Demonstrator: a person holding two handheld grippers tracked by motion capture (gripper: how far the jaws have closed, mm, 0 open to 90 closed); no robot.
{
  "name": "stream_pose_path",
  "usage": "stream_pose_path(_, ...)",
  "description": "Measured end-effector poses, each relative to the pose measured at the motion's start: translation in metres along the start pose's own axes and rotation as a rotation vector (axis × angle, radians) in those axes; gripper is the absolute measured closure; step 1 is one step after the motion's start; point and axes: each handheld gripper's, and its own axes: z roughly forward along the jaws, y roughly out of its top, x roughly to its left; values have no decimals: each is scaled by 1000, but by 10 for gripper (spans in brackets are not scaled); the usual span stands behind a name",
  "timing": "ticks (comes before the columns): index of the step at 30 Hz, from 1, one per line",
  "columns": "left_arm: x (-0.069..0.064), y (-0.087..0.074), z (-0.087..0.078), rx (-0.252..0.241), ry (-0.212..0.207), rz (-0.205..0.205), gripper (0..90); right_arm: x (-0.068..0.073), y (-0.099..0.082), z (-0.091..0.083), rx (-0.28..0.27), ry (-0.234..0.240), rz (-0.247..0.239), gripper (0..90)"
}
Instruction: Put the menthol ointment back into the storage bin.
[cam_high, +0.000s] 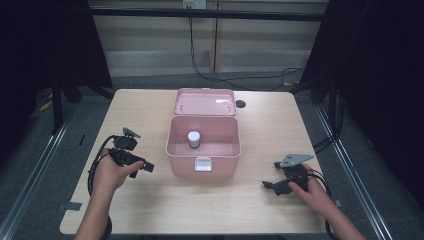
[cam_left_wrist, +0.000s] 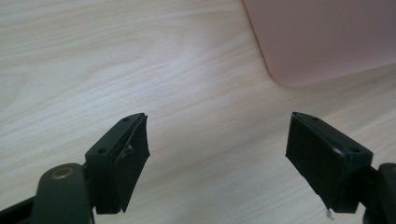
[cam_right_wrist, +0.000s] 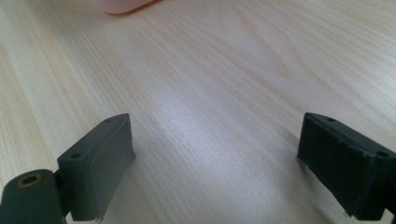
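At the left of the high view, the person's left hand (cam_high: 107, 172) is holding the left gripper (cam_high: 149, 167) low over the light wood table (cam_high: 150, 205), its nose aiming right toward the pink box (cam_high: 203, 141). In the left gripper view its black jaws are standing well apart with nothing between them, bare wood grain below and a rounded corner of the pink box (cam_left_wrist: 322, 42) just ahead at upper right.

At centre, the box is sitting open near the middle of the table, its long axis running left to right, its lid (cam_high: 205, 102) tipped back toward the far edge and its white latch (cam_high: 203, 163) facing the person. Inside, a small white-capped jar (cam_high: 194, 139) is standing upright on the box floor, slightly left of the middle, apart from the walls.

At the right, the right hand (cam_high: 315, 192) is holding the right gripper (cam_high: 266, 185) near the table's front edge, pointing left, well apart from the box. In the right gripper view its jaws are gaping wide and empty over the table.
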Motion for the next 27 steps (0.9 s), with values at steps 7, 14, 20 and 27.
stream_pose_path(7,-2,-12,23,-16,-5,28,202,0,0,0,0,0,0,99)
stream_pose_path(14,-2,-23,43,-15,4,57,195,0,0,0,1,-1,2,99)
stream_pose_path(20,-2,-31,51,-74,26,75,167,0,0,0,1,-1,1,99)
stream_pose_path(27,-8,-41,57,-161,73,144,146,0,0,0,1,-1,1,99)
